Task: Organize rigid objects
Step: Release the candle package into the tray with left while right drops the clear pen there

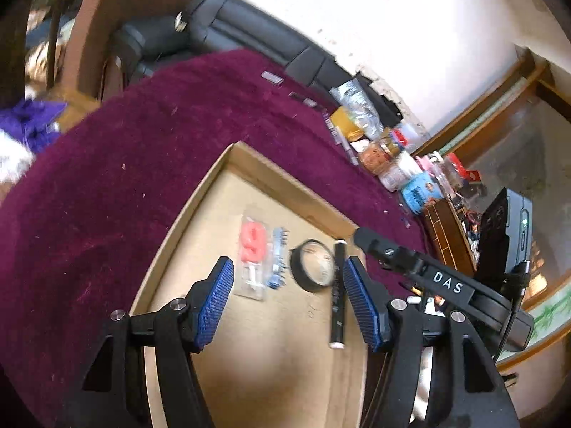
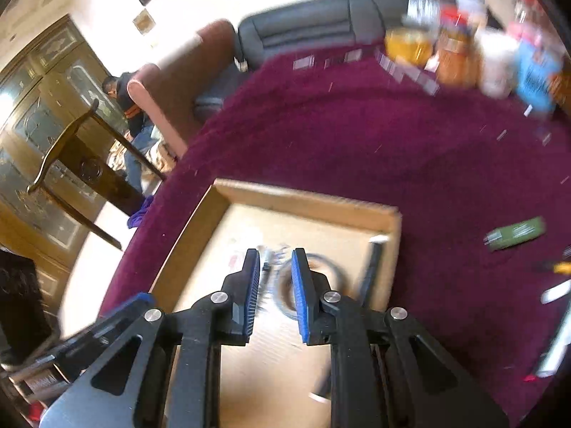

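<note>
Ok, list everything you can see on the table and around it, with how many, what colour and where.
cardboard tray: one, tan, on the cloth
number candle packet: one, red nine, in the tray
tape roll: one, black, in the tray
pen: one, black, in the tray beside the roll
cloth: one, maroon, covering the table
jars and packets: several, mixed colours, far table edge
green box: one, on the cloth right of the tray
sofa: one, dark grey, behind
left gripper: open, empty
right gripper: narrow gap, empty
</note>
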Tool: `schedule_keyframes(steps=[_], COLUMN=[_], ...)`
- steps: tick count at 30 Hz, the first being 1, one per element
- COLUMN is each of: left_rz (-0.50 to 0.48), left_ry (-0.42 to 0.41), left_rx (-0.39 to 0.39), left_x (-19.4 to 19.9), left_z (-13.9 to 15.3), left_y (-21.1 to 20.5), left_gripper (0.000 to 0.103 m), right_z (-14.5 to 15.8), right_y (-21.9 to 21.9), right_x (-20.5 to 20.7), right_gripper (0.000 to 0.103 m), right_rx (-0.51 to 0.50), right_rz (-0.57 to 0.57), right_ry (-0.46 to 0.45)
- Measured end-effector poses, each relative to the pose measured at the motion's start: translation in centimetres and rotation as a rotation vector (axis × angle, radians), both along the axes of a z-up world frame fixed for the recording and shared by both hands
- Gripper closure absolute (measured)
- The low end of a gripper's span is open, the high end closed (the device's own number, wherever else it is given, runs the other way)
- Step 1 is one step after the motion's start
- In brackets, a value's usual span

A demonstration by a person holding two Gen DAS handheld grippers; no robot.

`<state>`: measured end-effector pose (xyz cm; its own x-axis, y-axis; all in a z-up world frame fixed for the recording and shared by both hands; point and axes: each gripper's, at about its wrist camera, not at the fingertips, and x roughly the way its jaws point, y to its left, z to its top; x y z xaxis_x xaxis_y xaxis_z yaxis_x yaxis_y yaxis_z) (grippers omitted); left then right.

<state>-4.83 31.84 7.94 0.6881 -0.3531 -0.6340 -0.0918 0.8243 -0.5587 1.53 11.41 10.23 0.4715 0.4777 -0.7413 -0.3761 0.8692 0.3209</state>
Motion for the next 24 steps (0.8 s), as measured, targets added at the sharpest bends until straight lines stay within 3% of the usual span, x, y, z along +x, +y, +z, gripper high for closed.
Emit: schedule_keyframes(steps=[4, 5, 6, 8, 10, 14, 20, 24], left_rz=[-0.036, -0.054, -0.067, -0.105, -0.170, -0.253, -0.327, -0.365], left_ry=[-0.104, -0.134, -0.150, -0.182, -0.177, -0.099, -0.017, 0.009], left_rx=[0.107, 0.137, 0.153, 0.180, 0.189, 0.168, 0.194, 0.248], left_x=[-2.3, -3.0, -3.4, -4.2, -4.4, -3.5, -2.6, -1.3], left_z=[3.2, 4.1, 4.5, 5.2, 5.0, 3.6, 2.4, 1.6], left_y=[-3.9, -5.3, -6.2, -8.7, -11.4, -15.4, -20.4, -24.0], left_gripper=[0.045, 0.042, 0.041, 0.035, 0.035, 0.035, 0.035, 0.035], right_z=[4.4, 5.2, 5.8, 6.0, 5.3, 2.6, -1.2, -4.1], right_y=[-5.3, -6.7, -8.4, -12.4, -16.3, -25.0, -37.6, -42.9], right_x=[-4.3, -5.3, -6.6, -8.1, -7.6, -6.1, -5.8, -6.1], right_gripper=[0.085, 0.067, 0.029, 0.000, 0.000, 0.000, 0.000, 0.000], right_rx=[-0.093, -0.125, -0.148, -0.147, -0.169, -0.080, 0.031, 0.129], right_rz=[-0.106, -0.149, -0.201, -0.305, -0.385, -0.526, -0.796, -0.873], right_ry=[-0.271, -0.348, -0.430, -0.536, -0.477, -0.285, -0.192, -0.152])
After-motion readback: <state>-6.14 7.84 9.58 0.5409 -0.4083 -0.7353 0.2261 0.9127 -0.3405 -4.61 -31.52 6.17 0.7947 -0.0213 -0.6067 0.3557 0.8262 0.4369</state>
